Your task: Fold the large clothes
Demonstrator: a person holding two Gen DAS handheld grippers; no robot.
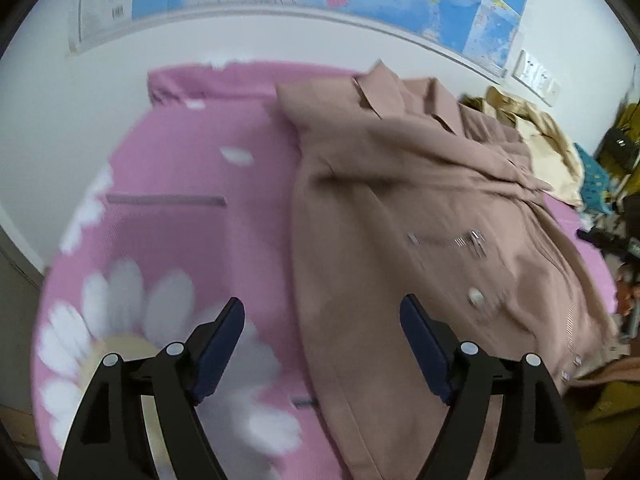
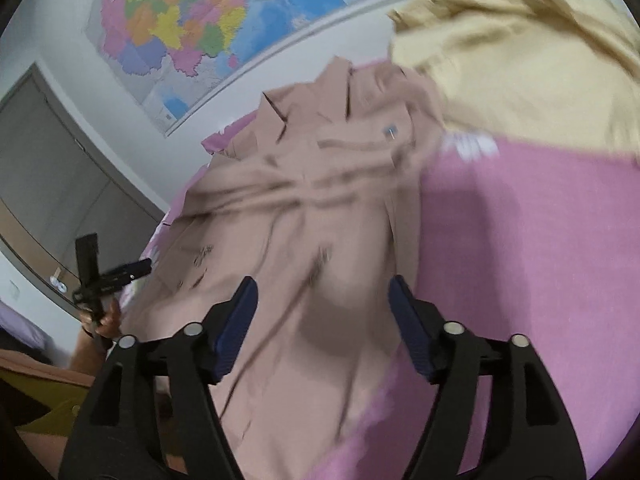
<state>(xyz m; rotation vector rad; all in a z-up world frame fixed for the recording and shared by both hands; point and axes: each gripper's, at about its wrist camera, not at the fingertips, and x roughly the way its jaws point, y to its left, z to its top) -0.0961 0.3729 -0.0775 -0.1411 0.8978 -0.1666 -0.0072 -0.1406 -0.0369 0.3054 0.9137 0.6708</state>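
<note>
A large dusty-pink jacket [image 1: 420, 208] with a collar, zip pocket and snap buttons lies spread on a pink bedsheet [image 1: 192, 152] printed with white daisies. My left gripper [image 1: 322, 312] is open and empty, hovering above the jacket's left edge. In the right wrist view the same jacket [image 2: 304, 208] lies wrinkled, collar at the far end. My right gripper [image 2: 322, 292] is open and empty just above the jacket's near part. The left gripper also shows in the right wrist view [image 2: 104, 276], held in a hand at the left.
A beige-yellow garment [image 2: 520, 60] is heaped at the head of the bed, right of the jacket; it also shows in the left wrist view [image 1: 536, 136]. A wall map [image 2: 192, 28] hangs behind the bed. A grey door [image 2: 52, 168] stands left. Clutter lies right of the bed [image 1: 616, 184].
</note>
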